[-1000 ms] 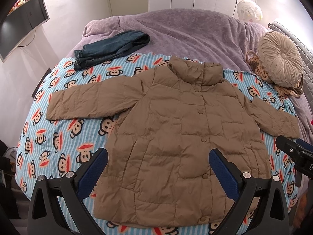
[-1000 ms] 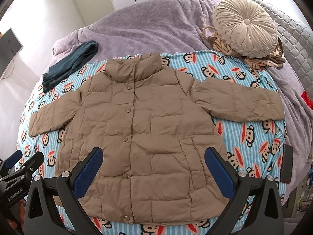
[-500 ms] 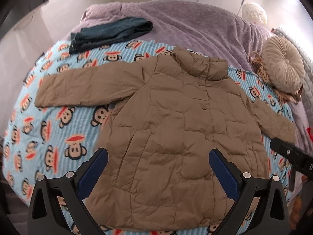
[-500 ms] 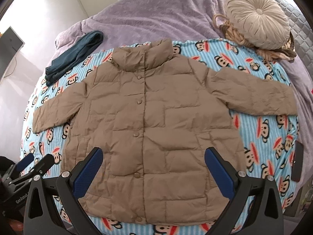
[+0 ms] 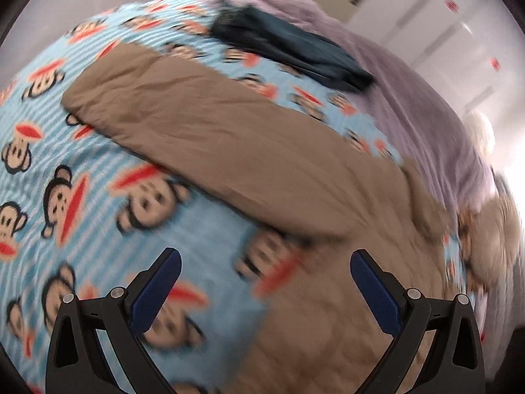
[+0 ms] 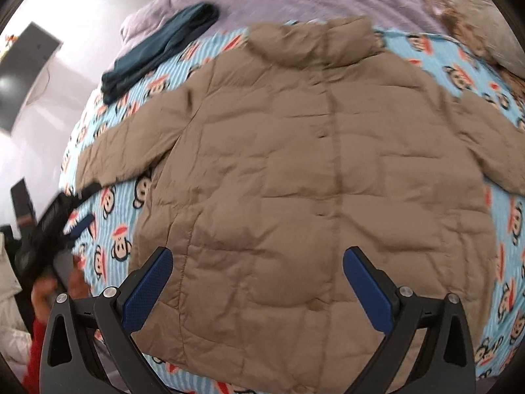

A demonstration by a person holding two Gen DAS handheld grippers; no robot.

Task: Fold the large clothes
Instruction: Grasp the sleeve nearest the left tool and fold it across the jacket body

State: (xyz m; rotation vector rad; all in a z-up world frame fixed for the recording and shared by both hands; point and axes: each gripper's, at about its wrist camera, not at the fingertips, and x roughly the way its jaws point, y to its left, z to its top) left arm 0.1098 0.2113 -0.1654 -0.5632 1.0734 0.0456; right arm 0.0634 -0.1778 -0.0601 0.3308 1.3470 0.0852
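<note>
A tan quilted jacket [image 6: 311, 170] lies flat, front up and buttoned, on a blue monkey-print blanket [image 6: 505, 236], both sleeves spread out. In the left wrist view its left sleeve [image 5: 210, 131] stretches across the blanket [image 5: 65, 170]. My left gripper [image 5: 265, 282] is open and empty, over the blanket just below the sleeve's armpit end. It also shows in the right wrist view [image 6: 80, 211] at the sleeve cuff. My right gripper [image 6: 257, 279] is open and empty above the jacket's lower front.
Folded dark blue jeans [image 5: 288, 49] lie beyond the sleeve on the purple bedspread [image 5: 410, 98]; they also show in the right wrist view [image 6: 157, 55]. A round beige cushion [image 6: 485, 10] lies at the far right. A dark monitor [image 6: 23, 69] hangs on the left wall.
My left gripper has swung left and down toward the jacket's left sleeve; its view is blurred. My right gripper has moved closer over the jacket body. Both stay open.
</note>
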